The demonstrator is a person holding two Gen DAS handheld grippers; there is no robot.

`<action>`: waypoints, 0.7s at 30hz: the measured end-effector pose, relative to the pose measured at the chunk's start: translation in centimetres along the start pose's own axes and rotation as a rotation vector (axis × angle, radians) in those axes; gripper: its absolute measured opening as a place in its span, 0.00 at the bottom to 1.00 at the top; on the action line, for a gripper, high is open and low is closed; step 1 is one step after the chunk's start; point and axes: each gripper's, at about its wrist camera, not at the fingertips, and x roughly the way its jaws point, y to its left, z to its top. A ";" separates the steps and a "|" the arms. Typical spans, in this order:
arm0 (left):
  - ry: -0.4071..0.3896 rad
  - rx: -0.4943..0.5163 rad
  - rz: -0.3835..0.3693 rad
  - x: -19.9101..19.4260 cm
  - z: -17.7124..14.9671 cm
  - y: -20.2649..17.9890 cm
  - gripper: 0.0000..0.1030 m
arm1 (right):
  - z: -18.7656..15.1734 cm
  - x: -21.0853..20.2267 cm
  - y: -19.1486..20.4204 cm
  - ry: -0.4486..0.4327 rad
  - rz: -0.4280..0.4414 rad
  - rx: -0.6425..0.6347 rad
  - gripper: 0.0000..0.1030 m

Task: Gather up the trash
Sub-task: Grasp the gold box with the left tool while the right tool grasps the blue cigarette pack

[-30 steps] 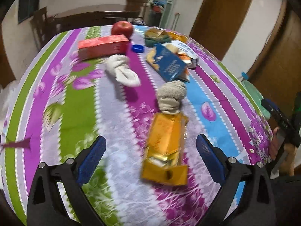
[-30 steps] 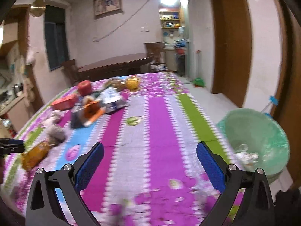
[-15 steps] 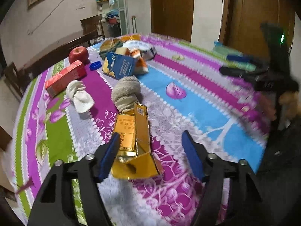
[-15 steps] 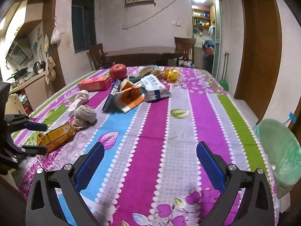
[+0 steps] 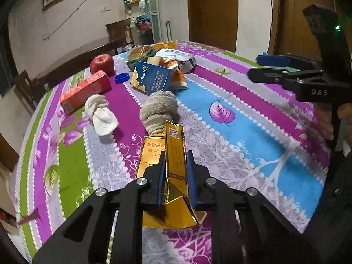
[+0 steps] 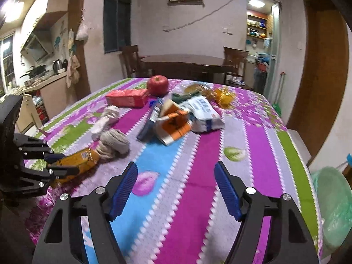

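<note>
- The left tongs (image 5: 175, 176) are clamped on the flattened gold carton (image 5: 169, 167), their jaws having just been closing onto it; the carton's near end is pinched between the blue pads while its far end lies on the counter (image 5: 253, 136), touching the beige rolled sock (image 5: 159, 112).
- The right tongs (image 6: 176, 189) grasp nothing; their jaws have just been closing partway with only bare cloth between them, and they hover over the counter to the right of the gold carton.
- So the first piece looks gripped but not yet lifted clear, as I judge it; nothing from this counter is visibly on its way to the bin.
- Beyond the gold carton, past the beige sock, lies the main heap: a blue carton (image 5: 151, 79), an orange wrapper (image 6: 173, 125) and a white packet (image 6: 204, 112) leaning together, with a blue bottle cap (image 5: 122, 77) beside them; all of that seems still to be collected.
- Left of the gold carton lie a white sock (image 5: 100, 114) and a red box (image 5: 85, 90), and farther off a red apple (image 5: 102, 63); whether these count as trash I cannot tell.
- The green-lined bin (image 6: 330, 209) stands off the counter's right edge, well apart from the gold carton; its contents are too blurred to make out.
</note>
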 end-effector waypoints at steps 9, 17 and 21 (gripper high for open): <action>-0.051 -0.195 0.054 -3.1 -0.6 2.6 0.16 | 4.5 2.3 2.6 -0.054 0.085 -0.110 0.70; -0.077 -0.282 0.128 -5.0 -1.4 4.1 0.16 | 8.5 8.4 4.4 0.038 0.137 -0.194 0.52; -0.085 -0.306 0.128 -5.2 -1.8 4.8 0.16 | 10.2 11.8 4.6 0.132 0.149 -0.187 0.46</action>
